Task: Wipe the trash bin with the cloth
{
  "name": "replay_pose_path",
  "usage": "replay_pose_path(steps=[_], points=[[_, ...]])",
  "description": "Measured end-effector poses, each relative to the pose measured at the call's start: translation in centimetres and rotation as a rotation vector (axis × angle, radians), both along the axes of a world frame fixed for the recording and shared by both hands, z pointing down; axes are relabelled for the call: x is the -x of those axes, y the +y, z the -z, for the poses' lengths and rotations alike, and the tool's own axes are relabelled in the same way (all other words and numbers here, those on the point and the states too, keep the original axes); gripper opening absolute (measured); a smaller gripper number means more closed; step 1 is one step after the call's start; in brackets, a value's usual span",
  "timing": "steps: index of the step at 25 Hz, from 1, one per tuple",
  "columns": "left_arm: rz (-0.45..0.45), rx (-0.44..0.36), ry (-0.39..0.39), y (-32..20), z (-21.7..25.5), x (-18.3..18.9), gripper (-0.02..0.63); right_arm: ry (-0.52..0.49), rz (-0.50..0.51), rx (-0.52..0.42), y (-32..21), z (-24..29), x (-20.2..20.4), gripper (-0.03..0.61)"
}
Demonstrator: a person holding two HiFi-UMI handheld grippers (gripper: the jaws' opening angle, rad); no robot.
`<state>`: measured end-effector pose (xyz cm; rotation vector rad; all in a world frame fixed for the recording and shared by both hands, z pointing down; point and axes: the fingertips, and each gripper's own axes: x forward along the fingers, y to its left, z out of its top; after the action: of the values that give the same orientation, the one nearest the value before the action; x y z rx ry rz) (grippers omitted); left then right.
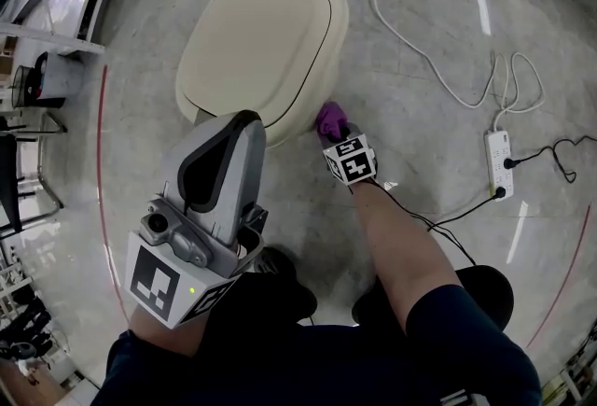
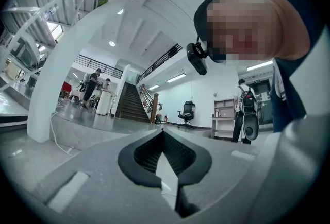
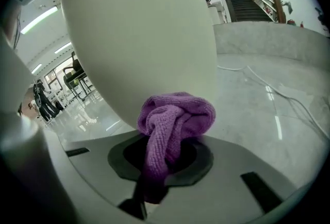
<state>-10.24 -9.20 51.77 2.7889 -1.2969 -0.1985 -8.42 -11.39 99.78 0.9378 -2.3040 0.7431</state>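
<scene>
A cream trash bin [image 1: 261, 40] with its lid down stands on the grey floor ahead of me. My right gripper [image 1: 334, 129] is shut on a bunched purple cloth [image 1: 329, 119] and holds it against the bin's lower right side. In the right gripper view the cloth [image 3: 172, 115] bulges out of the gripper [image 3: 165, 151] and touches the bin's rounded wall [image 3: 139, 37]. My left gripper [image 1: 238, 124] is raised close to my body, apart from the bin, pointing up. Its jaws [image 2: 162, 133] meet at the tips with nothing held.
A white power strip [image 1: 499, 161] with white and black cables [image 1: 420, 59] lies on the floor to the right. Shelving and racks [image 1: 37, 49] line the left edge. A red line [image 1: 101, 161] curves across the floor. My shoes [image 1: 280, 269] are just below the bin.
</scene>
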Motion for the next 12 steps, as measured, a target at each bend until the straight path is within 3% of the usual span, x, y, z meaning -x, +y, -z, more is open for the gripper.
replay_pose_path(steps=[6, 12], points=[[-0.007, -0.007, 0.002, 0.5, 0.2, 0.1, -0.002, 0.012, -0.019, 0.031, 0.6, -0.5, -0.1, 0.069], [-0.009, -0.053, 0.032, 0.4, 2.2, 0.7, -0.002, -0.055, -0.026, -0.005, 1.8, 4.5, 0.5, 0.069]])
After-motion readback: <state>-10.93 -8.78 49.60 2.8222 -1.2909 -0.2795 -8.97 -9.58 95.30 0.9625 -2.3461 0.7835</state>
